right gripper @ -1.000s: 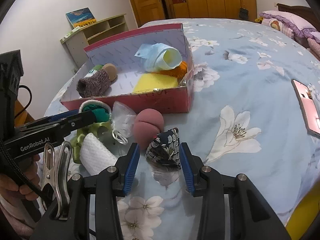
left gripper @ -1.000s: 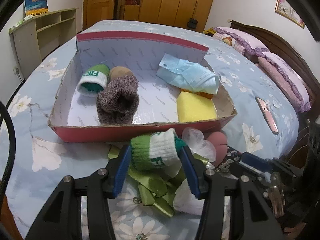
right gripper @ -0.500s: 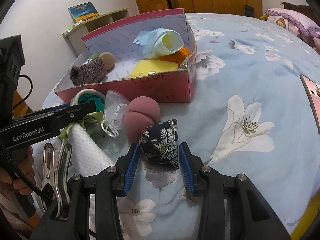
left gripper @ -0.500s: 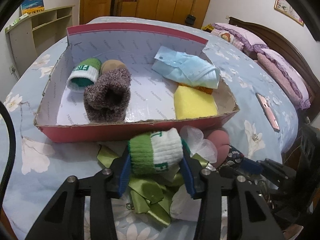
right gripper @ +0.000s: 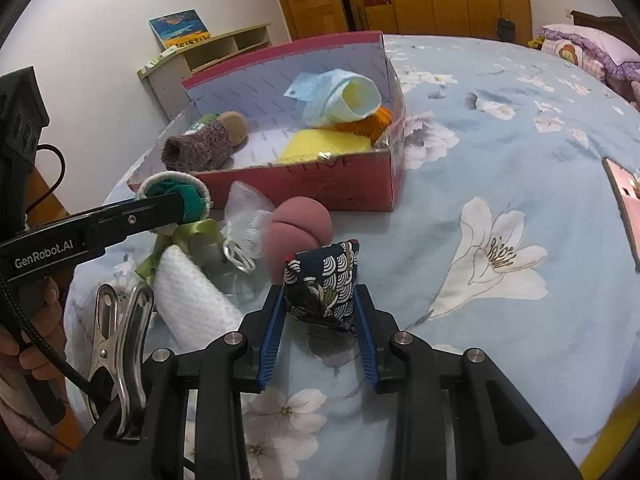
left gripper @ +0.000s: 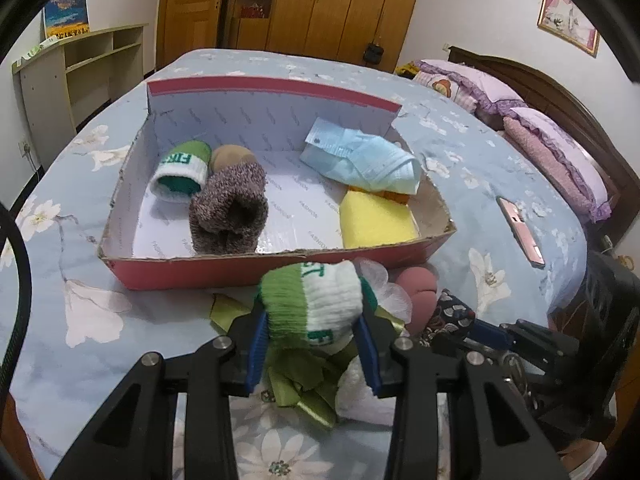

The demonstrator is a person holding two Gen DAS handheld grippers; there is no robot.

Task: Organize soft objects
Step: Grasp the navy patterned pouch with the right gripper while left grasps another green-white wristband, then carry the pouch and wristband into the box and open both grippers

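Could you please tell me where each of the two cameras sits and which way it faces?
Left wrist: on the left gripper, looking down along its fingers at the green and white sock it clamps, red box beyond.
Right wrist: on the right gripper, facing the patterned pouch it clamps; a hand shows at left.
Shared: box, sock, pouch, pink sponge.

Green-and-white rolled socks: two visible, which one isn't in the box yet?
The green-and-white rolled sock clamped between the left gripper's fingers, outside the pink cardboard box; its twin lies inside.
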